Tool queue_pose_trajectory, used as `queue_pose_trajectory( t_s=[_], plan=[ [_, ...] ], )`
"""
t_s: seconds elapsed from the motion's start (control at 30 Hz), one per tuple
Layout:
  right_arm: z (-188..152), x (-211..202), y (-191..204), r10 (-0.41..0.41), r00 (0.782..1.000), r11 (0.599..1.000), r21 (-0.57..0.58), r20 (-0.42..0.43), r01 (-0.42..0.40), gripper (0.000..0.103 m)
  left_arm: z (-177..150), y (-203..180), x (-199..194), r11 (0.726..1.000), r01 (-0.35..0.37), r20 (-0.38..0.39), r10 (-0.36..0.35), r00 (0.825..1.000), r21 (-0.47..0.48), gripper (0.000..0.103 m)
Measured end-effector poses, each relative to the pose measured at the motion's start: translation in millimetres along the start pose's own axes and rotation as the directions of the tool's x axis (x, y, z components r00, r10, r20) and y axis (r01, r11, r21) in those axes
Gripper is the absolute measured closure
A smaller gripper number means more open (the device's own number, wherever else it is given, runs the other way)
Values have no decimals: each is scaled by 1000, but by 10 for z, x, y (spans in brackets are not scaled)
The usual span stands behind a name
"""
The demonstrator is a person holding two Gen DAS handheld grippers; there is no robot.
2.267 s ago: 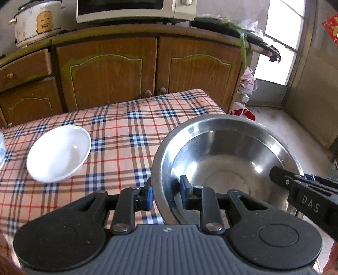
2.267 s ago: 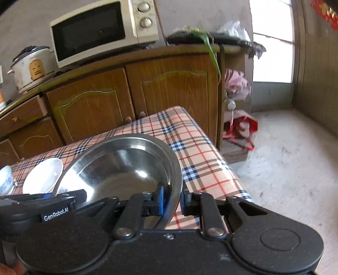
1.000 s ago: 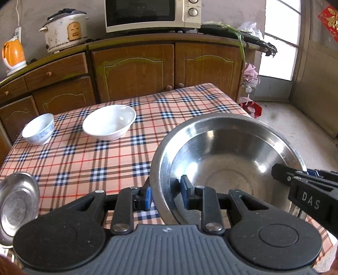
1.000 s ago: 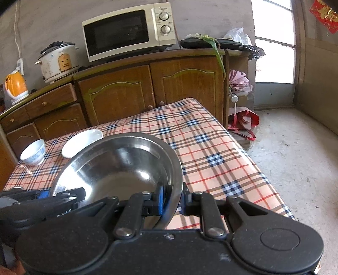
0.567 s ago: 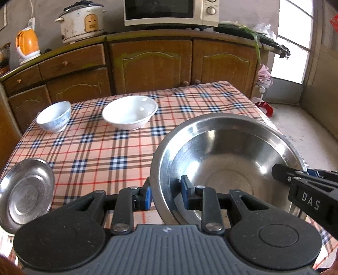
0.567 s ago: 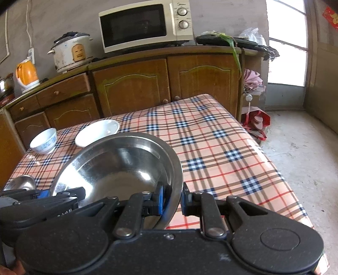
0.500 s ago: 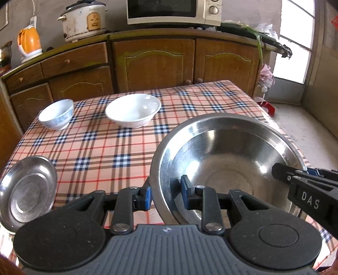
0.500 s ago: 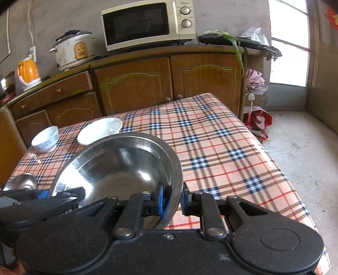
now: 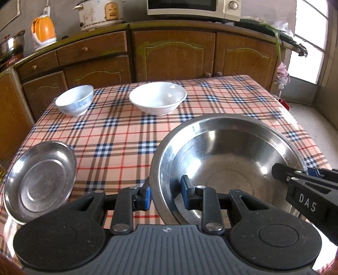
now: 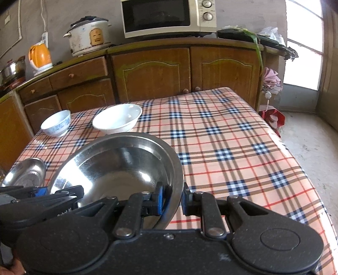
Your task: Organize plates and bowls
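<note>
Gripping opposite rims of a wide, shiny steel bowl (image 9: 228, 160), left tongs (image 9: 165, 193) and right tongs (image 10: 172, 198) both clamped

You're looking at a peach tablecloth (image 9: 118, 135) showing a plaid of navy, white, red and tan lines. Big bowl (image 9: 230, 160) is reading bare silver steel, same as the flat plate (image 9: 40, 182). Wide bowl (image 9: 158, 99) is showing plain white; small bowl (image 9: 75, 102) is showing white with a faint blue pattern. Left gripper (image 9: 165, 193) and right gripper (image 10: 171, 200) are showing black bodies, blue pads. Cabinets (image 10: 152, 72) are reading brown wood, kettle (image 10: 40, 56) orange, microwave (image 10: 169, 17) cream with a black door
</note>
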State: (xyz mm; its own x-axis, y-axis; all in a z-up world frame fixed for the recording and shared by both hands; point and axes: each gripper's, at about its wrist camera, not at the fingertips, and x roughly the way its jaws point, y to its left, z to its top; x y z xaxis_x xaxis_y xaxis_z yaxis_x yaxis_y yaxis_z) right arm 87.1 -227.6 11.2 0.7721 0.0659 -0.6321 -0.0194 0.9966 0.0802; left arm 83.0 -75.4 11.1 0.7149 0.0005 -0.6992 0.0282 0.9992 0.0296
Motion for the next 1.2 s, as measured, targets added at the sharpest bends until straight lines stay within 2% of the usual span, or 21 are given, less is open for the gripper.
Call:
queue_pose_trajectory(
  t_s=[0.53,1.2],
  plan=[
    [-82,315,245,32,998,999,-41,-53,-35,79,-78,233,198,999,-37,-55,36,998,-15,75],
    [-148,591,349,51,995,997,-53,-85,-55,79,-141,339,409,998,-58,-97,55,994,-24,75]
  ],
)
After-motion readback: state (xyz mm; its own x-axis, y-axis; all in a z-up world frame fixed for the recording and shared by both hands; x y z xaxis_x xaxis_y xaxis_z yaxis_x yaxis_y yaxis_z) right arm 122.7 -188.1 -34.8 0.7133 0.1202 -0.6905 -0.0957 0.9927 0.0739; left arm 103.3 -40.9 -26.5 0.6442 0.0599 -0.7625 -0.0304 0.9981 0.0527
